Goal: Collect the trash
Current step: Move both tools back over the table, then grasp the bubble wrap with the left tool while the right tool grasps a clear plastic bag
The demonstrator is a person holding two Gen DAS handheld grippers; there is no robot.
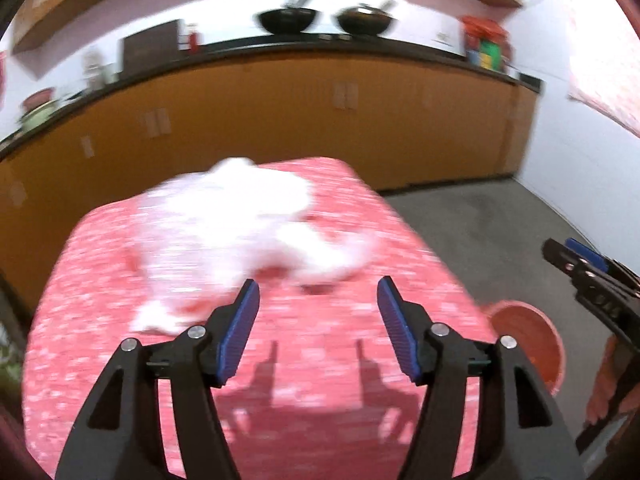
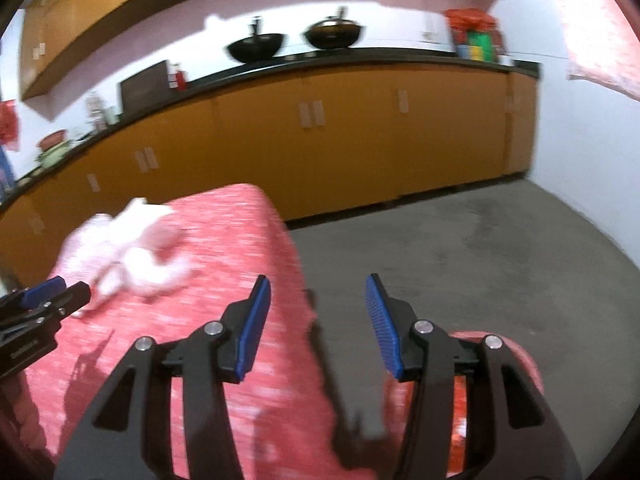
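1. Orange kitchen cabinets (image 2: pixel 360 128) under a dark counter run along the back; in front stands a table with a red patterned cloth (image 1: pixel 280 360).
2. Near the far end of the cloth lies a crumpled white heap (image 1: pixel 236 232), blurred; it looks like paper or thin plastic trash.
3. Judged light, soft and crushable, it should pinch anywhere; a raised fold at the near edge looks easiest.
4. Its long axis seems to run across the table, tapering toward the left near corner; blur makes this uncertain.
5. Left gripper (image 1: pixel 318 320) and right gripper (image 2: pixel 318 320) both gape, empty.
6. A red bin (image 1: pixel 532 340) sits beside the table.
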